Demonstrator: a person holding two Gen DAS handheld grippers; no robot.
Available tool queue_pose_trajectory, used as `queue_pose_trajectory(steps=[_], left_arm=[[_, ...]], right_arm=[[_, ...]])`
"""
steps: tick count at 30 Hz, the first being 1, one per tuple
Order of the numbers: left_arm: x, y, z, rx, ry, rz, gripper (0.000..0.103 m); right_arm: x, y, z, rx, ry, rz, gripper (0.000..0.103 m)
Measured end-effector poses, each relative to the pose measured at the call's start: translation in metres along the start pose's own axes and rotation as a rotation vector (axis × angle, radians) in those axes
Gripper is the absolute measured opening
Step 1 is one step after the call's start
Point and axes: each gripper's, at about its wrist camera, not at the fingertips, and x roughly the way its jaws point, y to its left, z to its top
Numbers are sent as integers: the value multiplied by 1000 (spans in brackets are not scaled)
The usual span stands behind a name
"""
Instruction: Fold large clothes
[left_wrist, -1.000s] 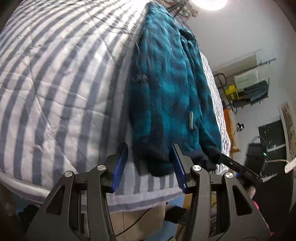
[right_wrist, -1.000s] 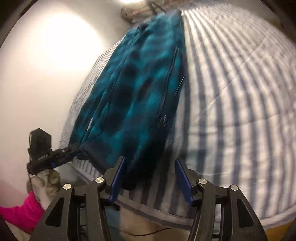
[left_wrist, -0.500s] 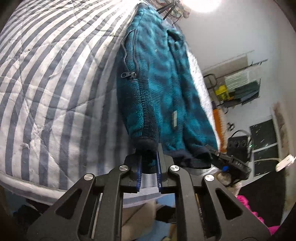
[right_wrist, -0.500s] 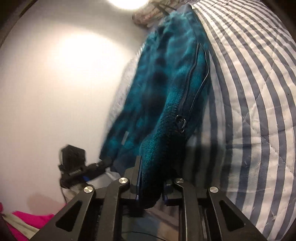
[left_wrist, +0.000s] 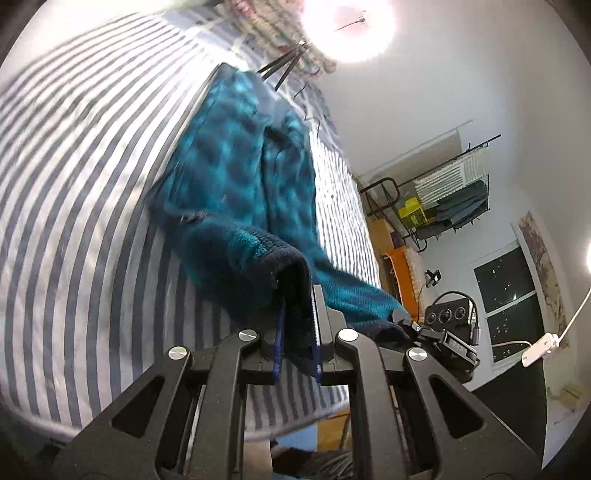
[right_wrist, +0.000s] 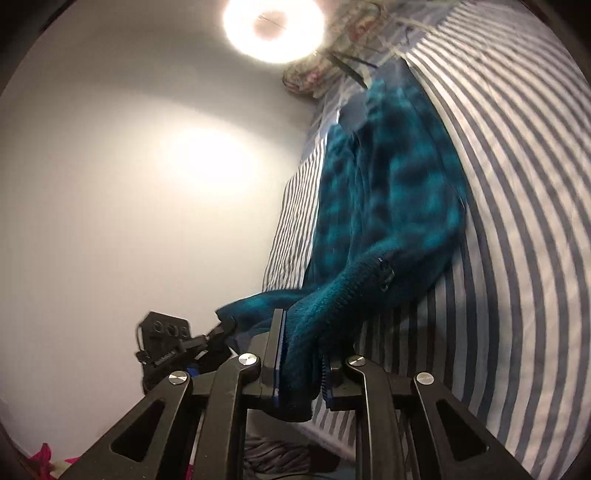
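Note:
A teal fleece jacket (left_wrist: 240, 177) with a dark hem lies lengthwise on a blue-and-white striped bed (left_wrist: 74, 221). My left gripper (left_wrist: 297, 336) is shut on one corner of its dark hem and holds it lifted off the bed. My right gripper (right_wrist: 301, 373) is shut on the other hem corner of the jacket (right_wrist: 391, 206), near the zip pull (right_wrist: 384, 275). The near end of the jacket is raised and bunched; the far end still rests on the bed (right_wrist: 517, 184). Each gripper shows in the other's view, the right one (left_wrist: 417, 328) and the left one (right_wrist: 218, 334).
A pillow or patterned bedding (left_wrist: 266, 26) lies at the head of the bed. A clothes rack with yellow and grey items (left_wrist: 443, 199) and an orange piece of furniture (left_wrist: 400, 273) stand beside the bed. A white wall (right_wrist: 129, 184) runs along the other side. A ceiling lamp (right_wrist: 273, 26) glares.
Both grippers went from open around the hem to shut on it, then lifted the hem off the bed. The jacket's near end now rises and bunches toward the grippers.

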Motion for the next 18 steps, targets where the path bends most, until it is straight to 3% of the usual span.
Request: queue_pose_trajectory(steps=[4,11,18], left_arm=[[12,-17,38,53,-29,28,10],[54,-7,98,41,-29,104,10],[102,17,129,42,4,189,10]], right_arm=[[11,7,35,-33,-8,-73,13],[46,-7,95,-22,-12,-184,13],[85,-45,132,64,45,-267,13]])
